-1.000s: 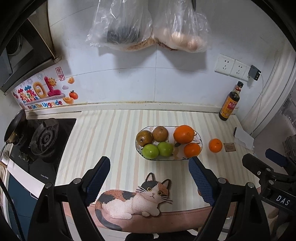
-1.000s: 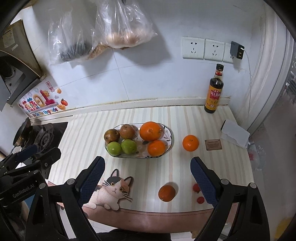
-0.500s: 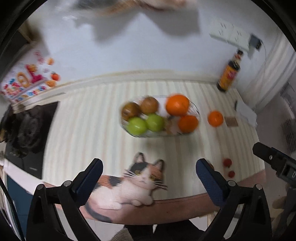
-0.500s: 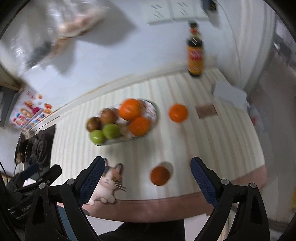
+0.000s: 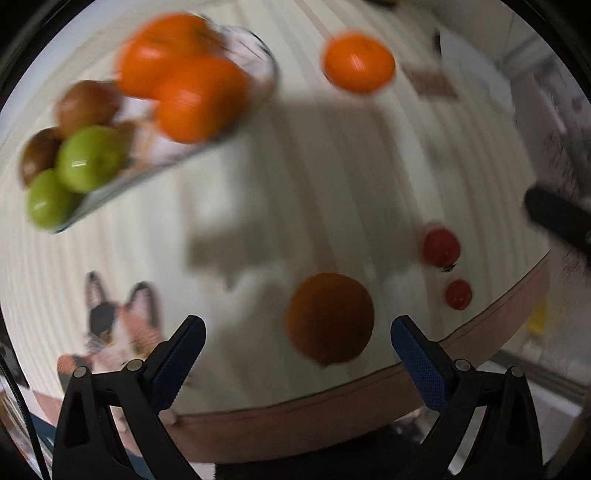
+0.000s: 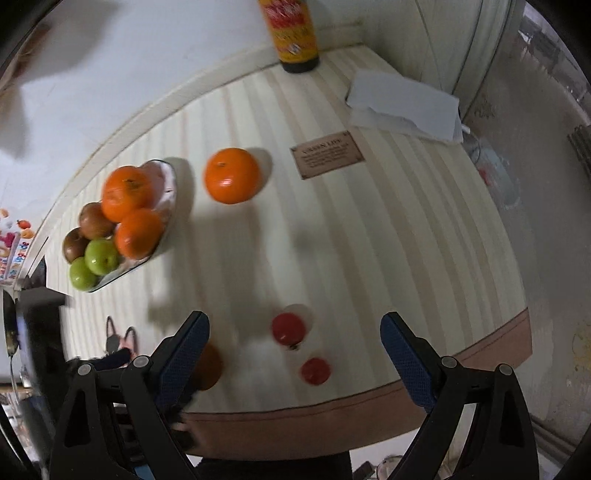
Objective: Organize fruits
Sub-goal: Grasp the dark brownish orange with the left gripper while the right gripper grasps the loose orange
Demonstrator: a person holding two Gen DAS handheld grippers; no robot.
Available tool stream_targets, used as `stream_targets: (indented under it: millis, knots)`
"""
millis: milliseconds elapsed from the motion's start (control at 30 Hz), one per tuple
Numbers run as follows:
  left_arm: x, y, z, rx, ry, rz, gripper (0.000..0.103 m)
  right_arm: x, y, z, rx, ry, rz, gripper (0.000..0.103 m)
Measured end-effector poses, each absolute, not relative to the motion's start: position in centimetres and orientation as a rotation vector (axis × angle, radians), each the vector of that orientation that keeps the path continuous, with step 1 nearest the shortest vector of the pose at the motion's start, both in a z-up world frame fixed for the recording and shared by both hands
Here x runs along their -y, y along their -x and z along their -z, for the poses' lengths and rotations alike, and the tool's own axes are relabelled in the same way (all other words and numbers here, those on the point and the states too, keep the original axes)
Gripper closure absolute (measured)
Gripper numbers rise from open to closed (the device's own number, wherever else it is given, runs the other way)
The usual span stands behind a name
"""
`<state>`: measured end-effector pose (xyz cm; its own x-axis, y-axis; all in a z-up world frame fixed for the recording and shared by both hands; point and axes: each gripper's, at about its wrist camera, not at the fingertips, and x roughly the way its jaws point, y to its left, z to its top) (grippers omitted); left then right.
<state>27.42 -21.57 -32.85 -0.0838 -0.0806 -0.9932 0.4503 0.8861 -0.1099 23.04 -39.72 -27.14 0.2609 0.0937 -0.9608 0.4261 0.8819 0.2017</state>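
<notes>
A patterned plate point(image 5: 266, 70) point(image 6: 172, 177) holds two oranges, two green apples and two brown fruits. One loose orange point(image 5: 358, 61) point(image 6: 232, 175) lies right of it. A darker orange point(image 5: 330, 319) point(image 6: 209, 365) sits near the counter's front edge. It lies between the fingers of my left gripper point(image 5: 295, 324), whose jaws are closing from wide, and the pads are clear of it. Two small red tomatoes point(image 6: 289, 328) point(image 6: 315, 371) point(image 5: 441, 247) lie between the wide-open fingers of my right gripper point(image 6: 295, 317), untouched. Both grippers point down at the counter.
A dark sauce bottle point(image 6: 295, 33) stands at the back wall with white paper point(image 6: 402, 103) to its right. A brown card point(image 6: 327, 154) lies flat near the loose orange. A cat picture point(image 5: 118, 325) marks the mat's front left. The counter's brown front edge point(image 6: 332, 406) runs close below the fingers.
Both grippers have dropped toward the counter and tipped downward. The left one swung right over the dark orange; the right one came over the tomatoes. The wall and hanging bags left view.
</notes>
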Motion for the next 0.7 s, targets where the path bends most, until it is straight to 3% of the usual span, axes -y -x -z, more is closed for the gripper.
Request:
stream_targets:
  millis: [67, 100, 133, 433, 600, 700]
  knots:
    - [22.4, -27.3, 34.1, -1.626, -0.3, 0.47, 0.027, 40.4, -23.6, 27.7, -1.311, -0.474, 0.233, 0.007]
    - [22.3, -27.3, 34.4, -1.64, -0.275, 0.474, 0.048, 40.8, -24.0, 28.0, -1.315, -0.475, 0.227, 0.007]
    - [22.2, -27.4, 34.5, -1.648, -0.252, 0.474, 0.052, 41.0, -24.4, 28.1, -1.318, -0.475, 0.221, 0.007]
    - [15.4, -31.9, 32.5, -1.568, -0.111, 0.238, 0.053, 40.9, -32.1, 28.6, -1.299, -0.461, 0.106, 0.007]
    - [11.7, -33.5, 32.8, -1.574, -0.034, 0.119, 0.053, 39.5, -38.5, 31.8, -1.342, -0.474, 0.061, 0.007]
    - [10.2, -33.9, 32.9, -1.578, 0.004, 0.083, 0.053, 38.4, -40.9, 34.3, -1.397, -0.475, 0.057, 0.019]
